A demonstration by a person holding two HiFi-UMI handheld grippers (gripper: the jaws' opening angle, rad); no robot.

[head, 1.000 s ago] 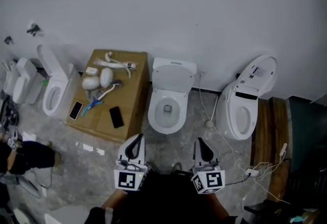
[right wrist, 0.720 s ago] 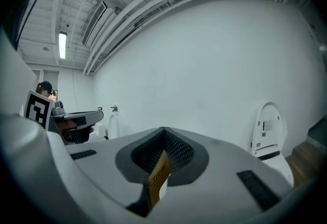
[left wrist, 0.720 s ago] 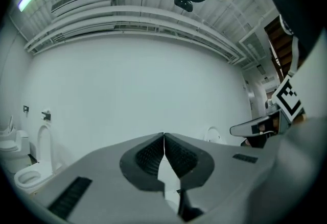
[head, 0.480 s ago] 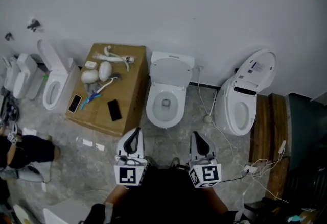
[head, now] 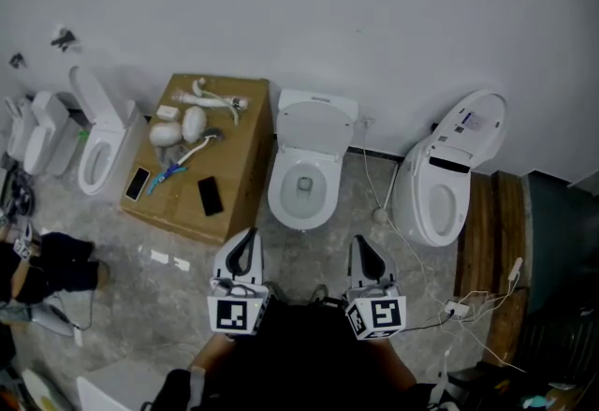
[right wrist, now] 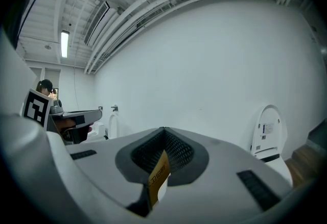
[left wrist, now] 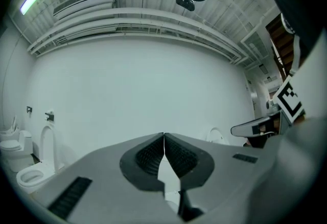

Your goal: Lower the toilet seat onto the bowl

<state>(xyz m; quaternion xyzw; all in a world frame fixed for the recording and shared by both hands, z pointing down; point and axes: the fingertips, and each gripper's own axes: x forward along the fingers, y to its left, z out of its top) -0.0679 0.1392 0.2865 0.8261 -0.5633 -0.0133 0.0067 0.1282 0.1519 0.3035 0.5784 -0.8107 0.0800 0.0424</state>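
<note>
The middle white toilet (head: 303, 186) stands against the wall, its seat and lid (head: 316, 126) raised back against the tank. Both grippers are held low by the person's body, well short of the bowl. My left gripper (head: 247, 242) points at the floor left of the bowl, my right gripper (head: 361, 248) to its right. In the left gripper view the left gripper (left wrist: 164, 137) has its jaws meeting with nothing between them. The right gripper (right wrist: 163, 130) is shut too; a small tan label shows behind its pads.
A cardboard box (head: 239, 194) with phones, a brush and white parts stands left of the toilet. Another toilet (head: 97, 156) stands further left, and a smart toilet (head: 440, 203) with raised lid at the right. A white cable (head: 379, 211) trails across the floor. Wooden planks (head: 487, 231) lie far right.
The head view has shifted a little, so the toilets sit slightly higher in the frame. Both grippers stay shut near the body.
</note>
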